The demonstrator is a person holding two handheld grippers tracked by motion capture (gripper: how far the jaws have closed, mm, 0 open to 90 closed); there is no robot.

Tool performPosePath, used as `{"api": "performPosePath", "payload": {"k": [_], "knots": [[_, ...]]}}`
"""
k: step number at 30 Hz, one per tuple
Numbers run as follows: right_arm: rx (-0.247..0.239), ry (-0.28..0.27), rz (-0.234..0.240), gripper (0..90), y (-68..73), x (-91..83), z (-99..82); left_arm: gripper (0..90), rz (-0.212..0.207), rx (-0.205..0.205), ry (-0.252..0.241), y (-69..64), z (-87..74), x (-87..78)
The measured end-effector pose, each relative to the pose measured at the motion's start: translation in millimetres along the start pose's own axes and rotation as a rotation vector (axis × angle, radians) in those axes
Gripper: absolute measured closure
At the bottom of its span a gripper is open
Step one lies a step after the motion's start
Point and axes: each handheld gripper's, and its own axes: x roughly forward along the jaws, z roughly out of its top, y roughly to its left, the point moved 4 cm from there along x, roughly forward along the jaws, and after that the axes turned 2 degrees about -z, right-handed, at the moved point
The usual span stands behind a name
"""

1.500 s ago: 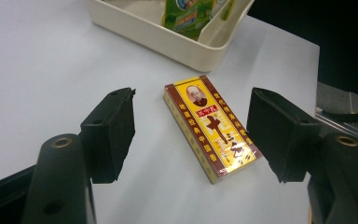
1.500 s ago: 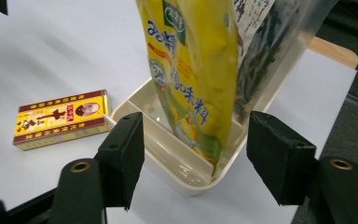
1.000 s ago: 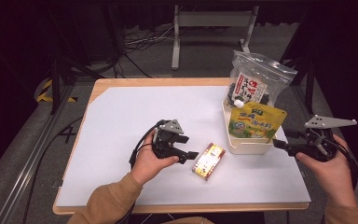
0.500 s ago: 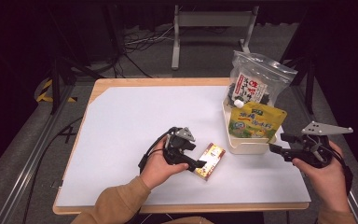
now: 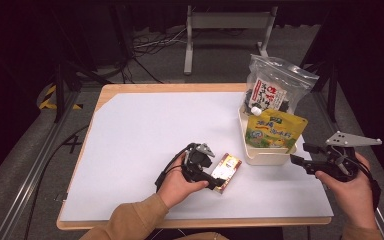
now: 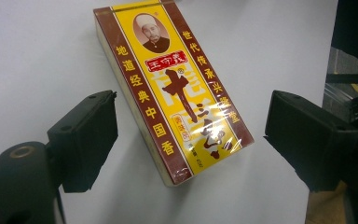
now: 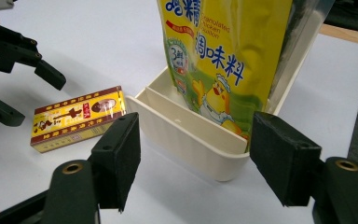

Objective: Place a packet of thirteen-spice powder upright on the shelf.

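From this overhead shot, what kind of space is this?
Probably a lab or studio data-collection rig, not a kitchen. A white-topped table stands in a dark room with loose cables on the grey floor and metal rails alongside. Packaged seasonings sit staged in a cream bin.

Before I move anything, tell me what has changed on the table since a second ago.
The left gripper has come down and toward the yellow and brown cardboard box lying flat on the white table; its jaws have just been opening and now straddle the box without touching it. The right gripper stays open near the cream plastic bin. The box, bin and its two pouches are unmoved.
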Motion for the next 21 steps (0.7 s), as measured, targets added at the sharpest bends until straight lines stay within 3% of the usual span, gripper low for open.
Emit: {"api": "performPosePath", "payload": {"k": [6, 14, 21], "knots": [[-0.001, 0.003, 0.001, 34.4, 0.3, -0.2, -0.8, 18.9, 0.015, -0.002, 0.036, -3.2, -3.4, 11.5], [0.0, 0.001, -0.003, 34.3, -0.8, -1.3, -1.7, 13.4, 0.06, -0.013, 0.058, -2.5, -6.5, 20.5], [-0.002, 0.007, -0.003, 33.9, -1.3, 0.9, -3.1, 10.8, 0.07, 0.015, 0.091, -7.3, -7.2, 29.4]]}}
